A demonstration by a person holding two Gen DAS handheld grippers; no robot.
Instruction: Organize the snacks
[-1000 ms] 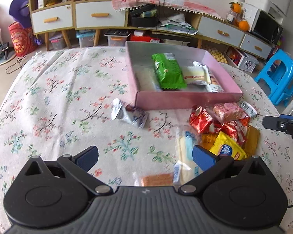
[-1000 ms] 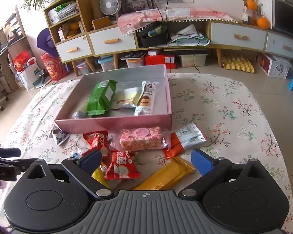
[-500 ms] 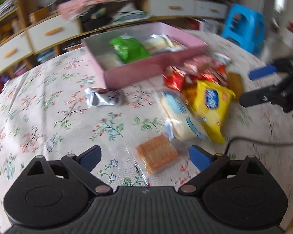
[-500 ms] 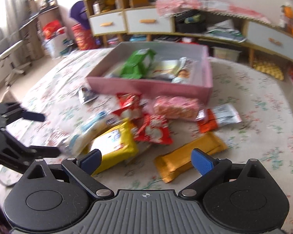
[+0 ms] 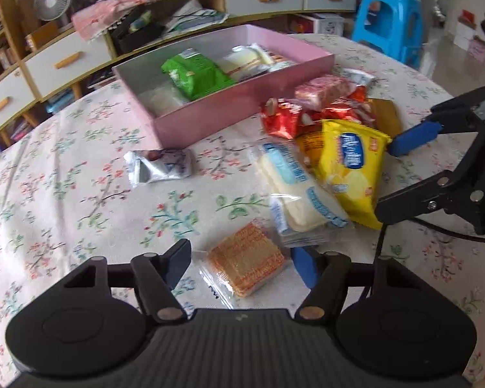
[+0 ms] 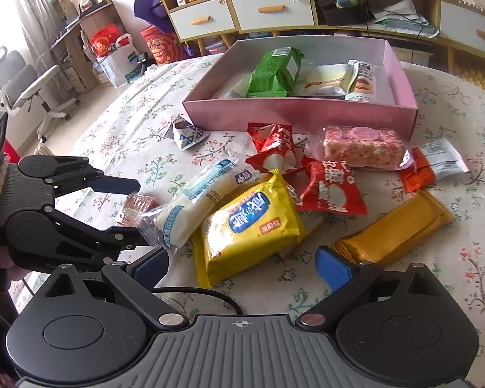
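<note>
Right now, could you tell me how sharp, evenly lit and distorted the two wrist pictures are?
Left wrist view: mild motion blur softens the orange wafer pack and the tablecloth; strong fisheye bends the pink box edges. Right wrist view: sharper, print on the yellow packet is crisp; daylight washes out the upper-left corner by the office chair; the corners go dark.

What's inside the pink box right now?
The pink box holds a green packet, a pale cream packet and a biscuit packet. Something pale lies under the green one, mostly covered.

Orange wafer pack (image 6: 139, 205) mostly hidden.
</note>
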